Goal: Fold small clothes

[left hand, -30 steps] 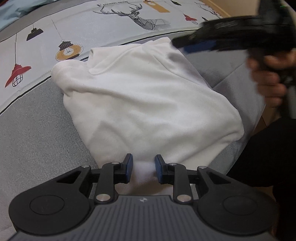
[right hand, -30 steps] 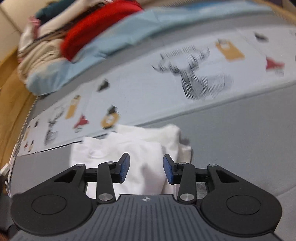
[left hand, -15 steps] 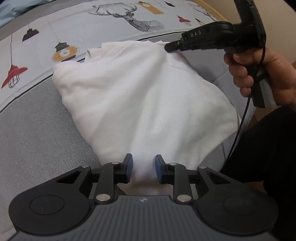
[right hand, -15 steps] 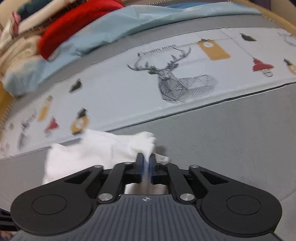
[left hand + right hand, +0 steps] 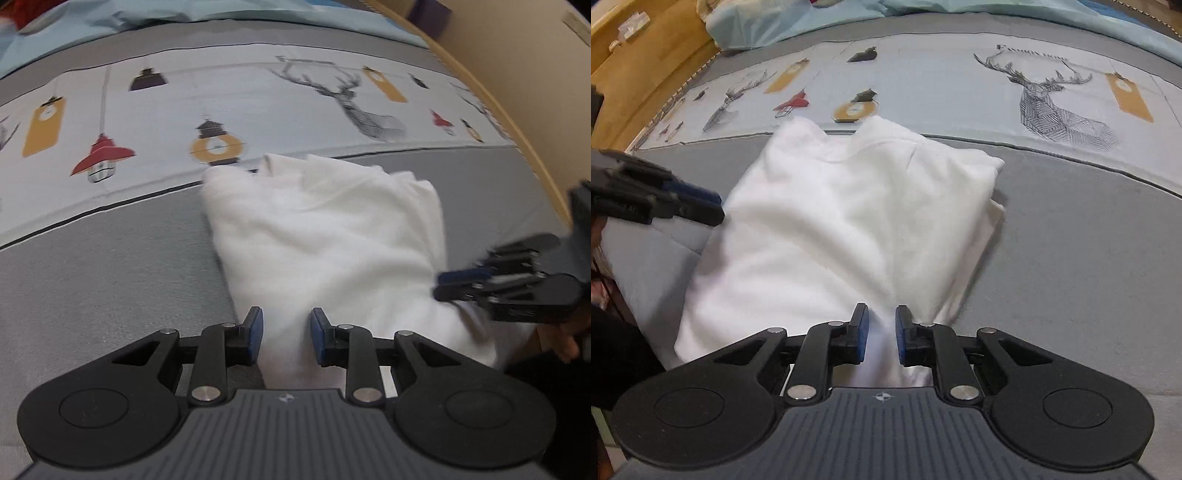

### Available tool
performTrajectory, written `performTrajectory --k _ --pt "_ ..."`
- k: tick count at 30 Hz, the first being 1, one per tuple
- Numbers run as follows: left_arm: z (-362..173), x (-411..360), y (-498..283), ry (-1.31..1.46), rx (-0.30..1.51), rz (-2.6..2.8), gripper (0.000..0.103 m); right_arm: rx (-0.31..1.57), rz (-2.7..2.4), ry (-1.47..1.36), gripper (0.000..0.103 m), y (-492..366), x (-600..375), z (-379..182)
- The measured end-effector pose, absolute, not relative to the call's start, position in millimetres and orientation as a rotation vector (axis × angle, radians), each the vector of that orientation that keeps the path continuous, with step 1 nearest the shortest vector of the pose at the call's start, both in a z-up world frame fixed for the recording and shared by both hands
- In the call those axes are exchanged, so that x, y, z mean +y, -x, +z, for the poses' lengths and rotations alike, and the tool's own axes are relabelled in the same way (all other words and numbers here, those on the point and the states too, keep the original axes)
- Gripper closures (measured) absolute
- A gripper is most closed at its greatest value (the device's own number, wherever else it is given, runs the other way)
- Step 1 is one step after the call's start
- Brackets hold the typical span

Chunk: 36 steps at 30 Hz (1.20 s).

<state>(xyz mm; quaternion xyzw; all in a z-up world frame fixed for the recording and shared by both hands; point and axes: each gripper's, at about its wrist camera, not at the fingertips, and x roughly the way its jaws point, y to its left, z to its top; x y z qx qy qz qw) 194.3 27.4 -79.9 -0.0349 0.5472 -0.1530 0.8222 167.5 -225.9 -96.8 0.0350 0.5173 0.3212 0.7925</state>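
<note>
One white garment [image 5: 849, 221] on bed [image 5: 1089, 258]. Two tongs: left tongs [image 5: 286, 332] opening, cloth bunched between pads; right tongs [image 5: 881, 334] pinching its near edge.

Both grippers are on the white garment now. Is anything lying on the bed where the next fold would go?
Nothing visible. The garment lies on the grey bedspread with bare cloth around it. The right gripper pinches its near edge; the left gripper has cloth between its jaws, which are opening slightly.
</note>
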Motion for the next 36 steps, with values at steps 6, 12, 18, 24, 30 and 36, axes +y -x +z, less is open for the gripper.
performTrajectory --k 6,12,18,24,30,36 --pt "-91 46 -204 0.208 1.183 -0.232 0.041 1.011 0.513 -0.312 0.036 -184 -252 -85" --pt "-116 58 -210 0.346 1.252 -0.220 0.033 1.185 0.424 -0.417 0.036 -201 -247 -121" --pt "-137 57 -221 0.412 1.292 -0.243 0.032 1.217 0.431 -0.461 0.037 -213 -230 -132" --pt "-131 48 -227 0.327 1.223 -0.318 0.062 1.135 0.439 -0.424 0.071 -219 -220 -121" --pt "-97 67 -229 0.308 1.034 -0.273 0.065 0.888 0.507 -0.486 0.077 -222 -214 -90" --pt "-71 96 -222 0.341 0.857 -0.116 0.055 0.699 0.286 -0.396 0.065 -222 -220 -65"
